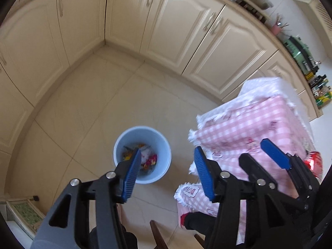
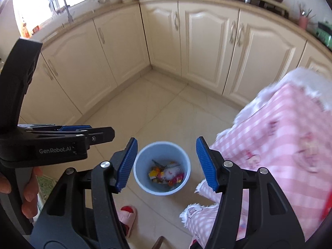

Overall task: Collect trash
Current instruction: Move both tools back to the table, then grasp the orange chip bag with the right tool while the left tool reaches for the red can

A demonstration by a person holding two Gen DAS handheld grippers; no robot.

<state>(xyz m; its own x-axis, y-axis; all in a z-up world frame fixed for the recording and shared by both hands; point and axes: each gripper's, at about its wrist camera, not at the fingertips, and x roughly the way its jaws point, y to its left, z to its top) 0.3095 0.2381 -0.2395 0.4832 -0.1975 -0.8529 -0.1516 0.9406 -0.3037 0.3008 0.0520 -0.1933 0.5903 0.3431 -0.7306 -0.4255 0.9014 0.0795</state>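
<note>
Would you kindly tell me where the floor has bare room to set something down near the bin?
The tiled floor is bare between the blue bin and the cream corner cabinets, and left of the bin. It is crowded right of the bin, where the pink checked tablecloth hangs, and below it by the slipper.

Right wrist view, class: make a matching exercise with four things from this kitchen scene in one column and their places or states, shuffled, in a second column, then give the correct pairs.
Column one:
1. round light blue plastic bin
2. pink and white checked cloth
3. right gripper
4. pink slipper with a red patch

Column two:
A. draped at the right side of the view
B. open, nothing between the blue pads
C. on the tiled floor, holding colourful wrappers
D. at the bottom of the view, nearer the camera than the bin

Pairs: 1-C, 2-A, 3-B, 4-D
</note>
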